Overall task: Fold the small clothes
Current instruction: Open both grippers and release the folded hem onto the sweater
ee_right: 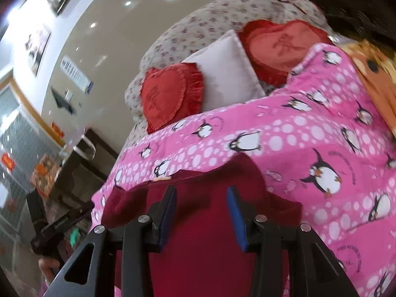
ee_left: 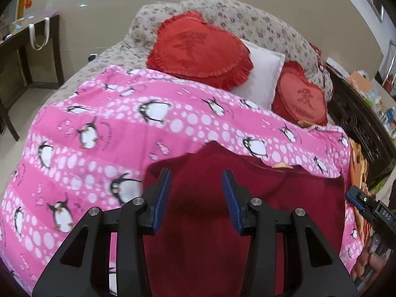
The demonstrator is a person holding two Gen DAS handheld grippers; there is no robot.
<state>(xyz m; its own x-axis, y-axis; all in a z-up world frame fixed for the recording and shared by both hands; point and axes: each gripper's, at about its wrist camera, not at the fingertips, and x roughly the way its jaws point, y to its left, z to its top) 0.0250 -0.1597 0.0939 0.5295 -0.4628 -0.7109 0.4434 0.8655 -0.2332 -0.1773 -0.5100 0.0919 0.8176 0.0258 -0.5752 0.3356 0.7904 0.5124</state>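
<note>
A dark red garment [ee_left: 284, 198] lies spread on a pink penguin-print blanket [ee_left: 111, 128] on a bed. My left gripper [ee_left: 197, 175] is open, its blue pads apart, hovering over the garment's left part. In the right wrist view the same garment [ee_right: 205, 235] lies under my right gripper [ee_right: 201, 193], which is open and empty above the cloth. The right gripper also shows at the right edge of the left wrist view [ee_left: 363, 203], beside the garment's right side.
Two red heart cushions [ee_left: 200, 47] [ee_left: 300, 97] and a white pillow [ee_left: 262, 74] lie at the floral headboard [ee_left: 247, 19]. A dark wooden table [ee_left: 29, 57] stands left of the bed. An orange cloth [ee_right: 376, 79] lies at the blanket's right.
</note>
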